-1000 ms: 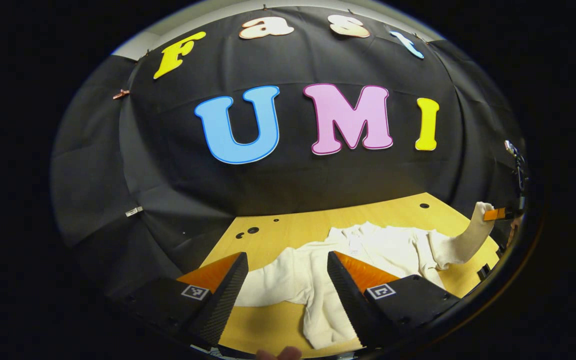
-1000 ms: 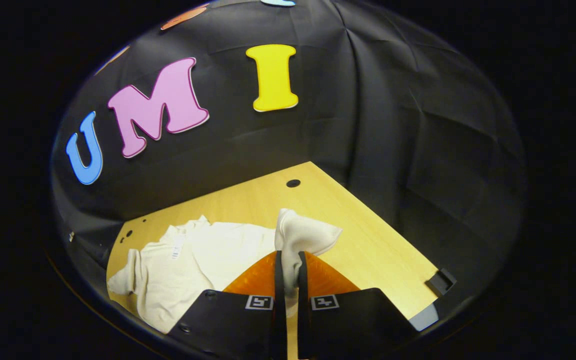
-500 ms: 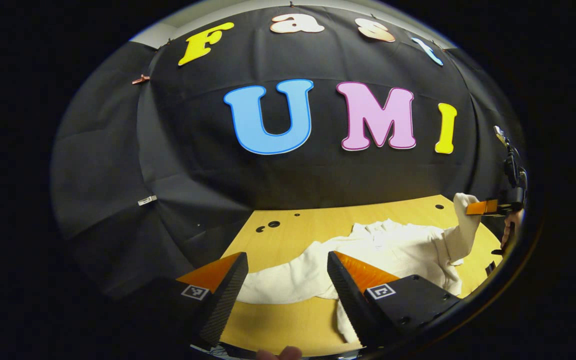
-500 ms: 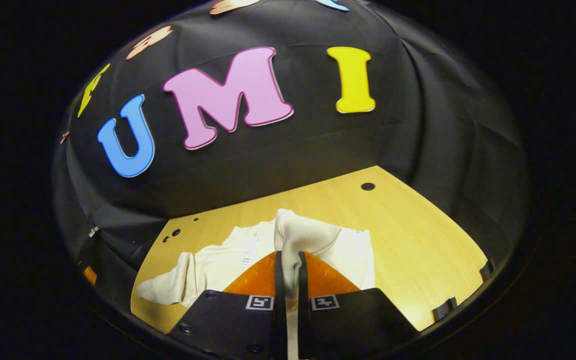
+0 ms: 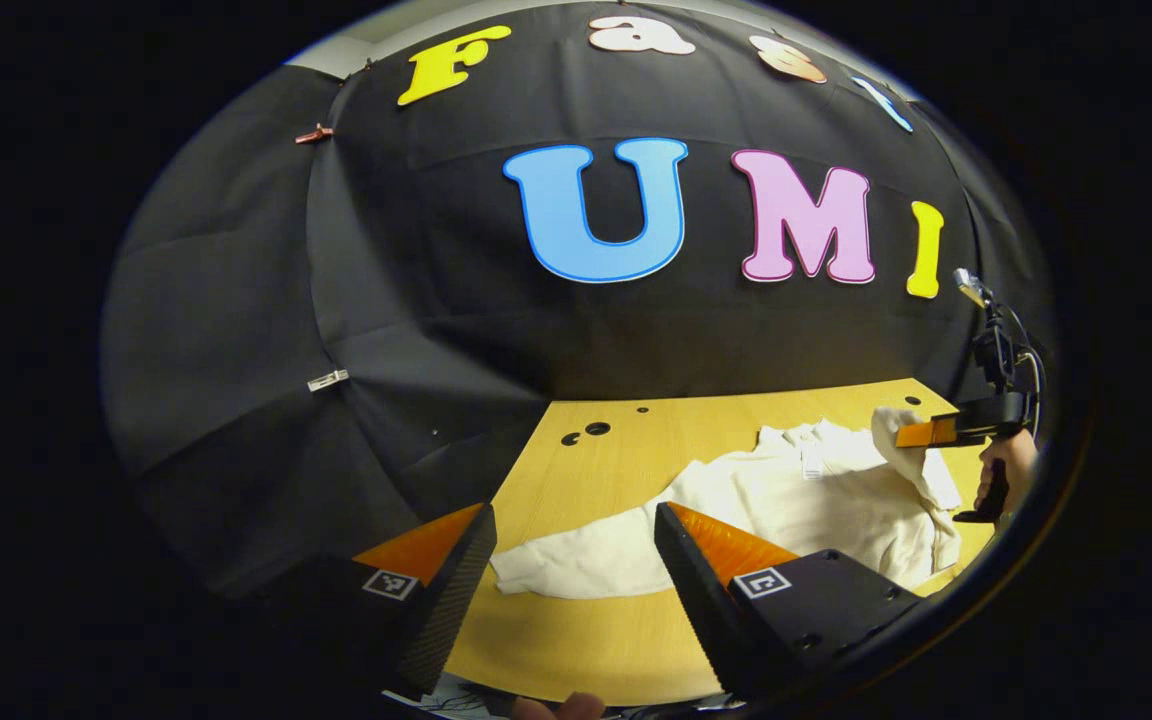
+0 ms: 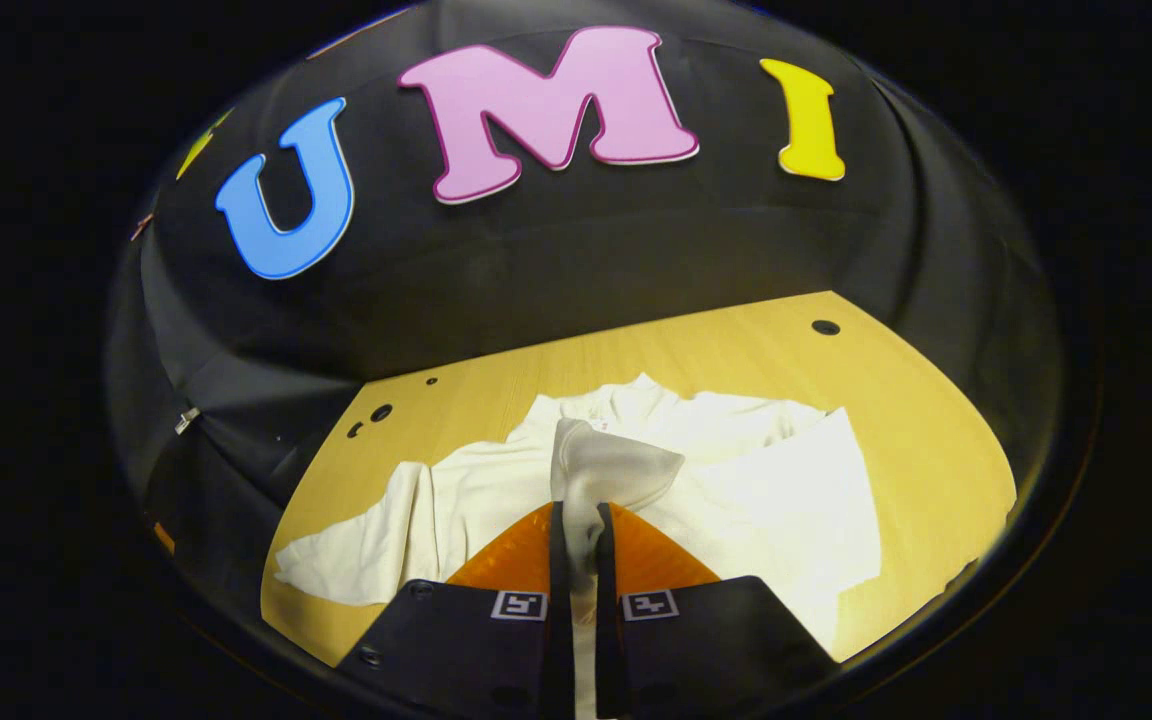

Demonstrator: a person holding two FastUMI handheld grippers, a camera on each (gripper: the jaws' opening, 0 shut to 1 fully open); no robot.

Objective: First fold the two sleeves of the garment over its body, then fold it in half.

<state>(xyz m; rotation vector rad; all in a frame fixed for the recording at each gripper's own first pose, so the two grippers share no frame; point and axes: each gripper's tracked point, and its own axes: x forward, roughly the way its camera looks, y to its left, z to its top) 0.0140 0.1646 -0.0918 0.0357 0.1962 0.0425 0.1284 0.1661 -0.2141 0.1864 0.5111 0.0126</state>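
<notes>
Now right gripper [image 6: 576, 520] pinching sleeve [image 6: 604, 472] above garment [image 6: 736, 470], left gripper [image 5: 576, 560] spread

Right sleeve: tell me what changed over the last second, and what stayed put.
The right gripper, shut on the right sleeve, carried it from beside the garment inward over the garment's body. The left gripper swung leftward, its jaws open above the left sleeve, which stayed flat on the table.
</notes>
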